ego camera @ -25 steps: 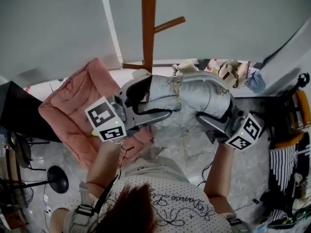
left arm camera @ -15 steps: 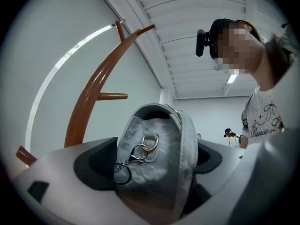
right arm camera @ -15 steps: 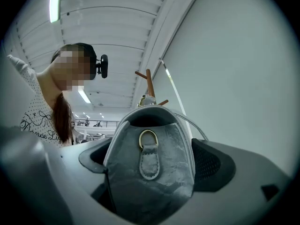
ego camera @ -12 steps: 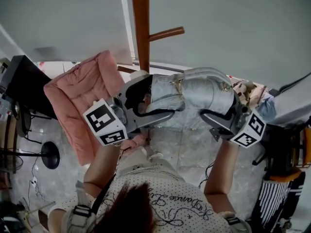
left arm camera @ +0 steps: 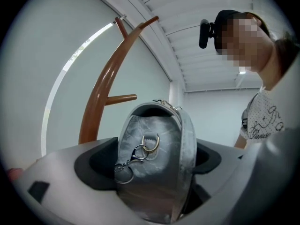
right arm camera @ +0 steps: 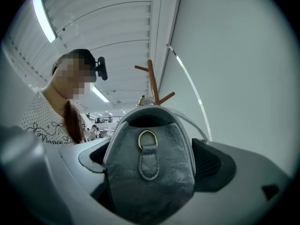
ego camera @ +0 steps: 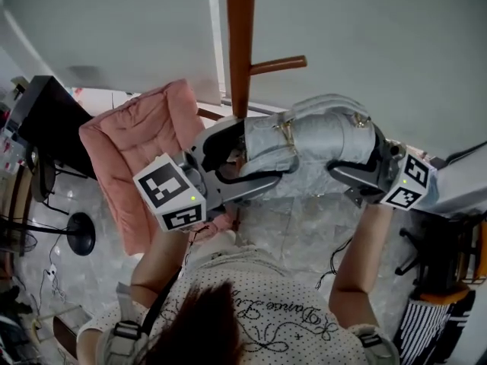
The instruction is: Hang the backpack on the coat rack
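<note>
Both pairs of jaws pinched a silver-grey backpack [ego camera: 316, 139] from opposite ends. The left gripper [ego camera: 232, 162] clamped the end bearing a metal ring [left arm camera: 150, 142] and a dangling clip [left arm camera: 133, 156], and the right gripper [ego camera: 356, 172] clamped the other end. The backpack hung level in the air between them, just in front of the wooden coat rack [ego camera: 241, 44] and below its side peg [ego camera: 278, 65]. Whether it touched the pole was unclear. A pink cushioned chair [ego camera: 141, 154] stood left of the coat rack's base, and a pale wall [ego camera: 380, 36] rose behind the rack.
</note>
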`<state>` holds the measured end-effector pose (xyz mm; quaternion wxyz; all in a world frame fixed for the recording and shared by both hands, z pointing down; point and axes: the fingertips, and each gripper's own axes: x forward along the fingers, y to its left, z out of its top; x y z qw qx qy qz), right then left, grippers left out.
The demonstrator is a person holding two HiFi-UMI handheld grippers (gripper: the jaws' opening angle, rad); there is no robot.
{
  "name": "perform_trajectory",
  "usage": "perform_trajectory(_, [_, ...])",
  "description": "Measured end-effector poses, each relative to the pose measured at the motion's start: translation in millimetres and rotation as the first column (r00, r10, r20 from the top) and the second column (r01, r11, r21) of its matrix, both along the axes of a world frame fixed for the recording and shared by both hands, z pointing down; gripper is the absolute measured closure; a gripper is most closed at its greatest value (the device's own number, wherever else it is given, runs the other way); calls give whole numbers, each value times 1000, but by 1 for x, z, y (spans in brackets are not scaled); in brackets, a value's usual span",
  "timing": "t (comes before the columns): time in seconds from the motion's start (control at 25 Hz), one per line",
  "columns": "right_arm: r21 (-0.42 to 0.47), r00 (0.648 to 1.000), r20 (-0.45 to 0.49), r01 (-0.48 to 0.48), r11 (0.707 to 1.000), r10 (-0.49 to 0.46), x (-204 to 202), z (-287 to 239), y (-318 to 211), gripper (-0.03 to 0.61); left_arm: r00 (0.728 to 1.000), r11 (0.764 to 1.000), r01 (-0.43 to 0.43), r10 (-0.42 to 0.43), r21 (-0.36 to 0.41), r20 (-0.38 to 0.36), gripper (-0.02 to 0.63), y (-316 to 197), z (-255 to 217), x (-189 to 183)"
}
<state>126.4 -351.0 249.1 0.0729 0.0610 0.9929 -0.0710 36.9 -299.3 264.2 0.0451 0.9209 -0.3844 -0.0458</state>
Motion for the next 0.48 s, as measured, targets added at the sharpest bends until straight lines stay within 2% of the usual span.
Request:
perform_trajectory(0.08, [-24, 999, 4, 37, 999, -37, -1, -5, -5, 64, 1000, 1000, 6, -6, -20, -20, 176, 1, -7, 0])
perform_trajectory(0.16, [-71, 997, 25, 81, 994, -80, -1, -11, -11, 61, 996, 999, -31, 28, -27, -88, 175, 6, -20, -2])
perform_trajectory(0.28, [-148, 987, 70, 154, 977, -145, -3, -21, -20, 58, 977, 996, -83, 85, 14, -195, 178, 14, -42, -8])
perform_trajectory(0.36, [-170, 982, 71, 185, 968, -175, -6, -25, -25, 57, 977, 997, -69, 72, 20, -200, 183, 13, -47, -9])
perform_trajectory(0.48, [-176, 976, 29, 218, 960, -216, -13, -26, -31, 53, 986, 999, -39, 34, -29, -163, 186, 9, -40, -8])
